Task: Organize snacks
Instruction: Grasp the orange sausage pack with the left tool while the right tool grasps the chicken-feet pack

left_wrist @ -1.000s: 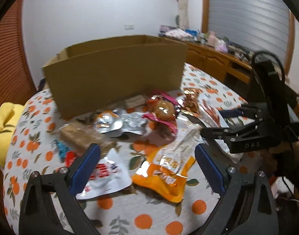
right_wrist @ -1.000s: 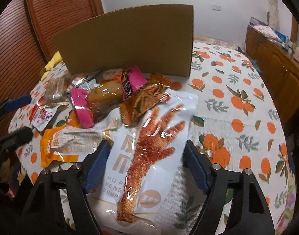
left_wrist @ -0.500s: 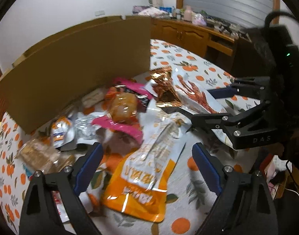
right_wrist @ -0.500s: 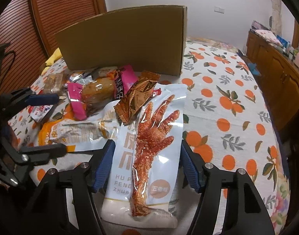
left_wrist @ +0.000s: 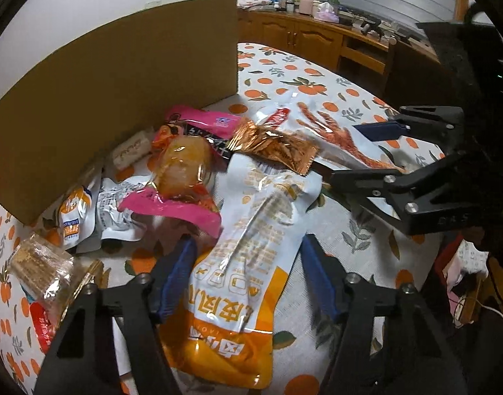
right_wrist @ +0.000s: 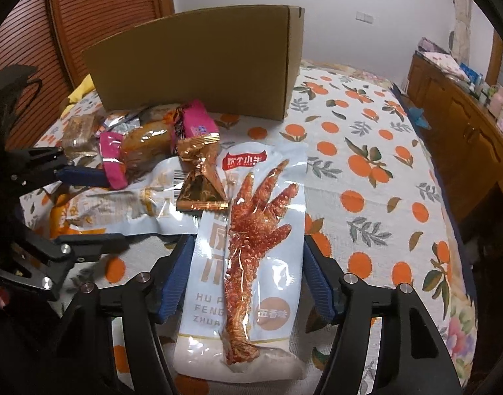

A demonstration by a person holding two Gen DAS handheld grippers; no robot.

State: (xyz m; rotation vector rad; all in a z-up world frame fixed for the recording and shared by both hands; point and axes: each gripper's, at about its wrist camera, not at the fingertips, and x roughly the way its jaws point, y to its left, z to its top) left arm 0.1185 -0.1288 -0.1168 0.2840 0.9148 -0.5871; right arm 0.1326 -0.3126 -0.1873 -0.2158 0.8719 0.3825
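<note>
Several snack packs lie heaped in front of a cardboard box [left_wrist: 119,75], which also shows in the right wrist view [right_wrist: 198,62]. My left gripper [left_wrist: 248,273] is open, its blue fingers on either side of an orange and white pouch [left_wrist: 241,283]. My right gripper [right_wrist: 248,273] is open, its fingers on either side of a white chicken-foot pack [right_wrist: 251,240]. A copper foil pack [right_wrist: 200,177] lies across both pouches. A pink-wrapped bun [left_wrist: 182,177] sits behind. The right gripper [left_wrist: 379,151] shows in the left wrist view; the left gripper [right_wrist: 87,207] shows in the right wrist view.
The round table [right_wrist: 366,171] has an orange-print cloth. A clear-wrapped bar [left_wrist: 40,270] and silver packs [left_wrist: 87,217] lie at the left. A wooden sideboard [right_wrist: 462,112] stands to the right, a slatted wooden door [right_wrist: 80,10] behind the box.
Both grippers have moved forward and down toward the table. The left now straddles the orange pouch more closely; the right straddles the chicken-foot pack. No pack has moved.
</note>
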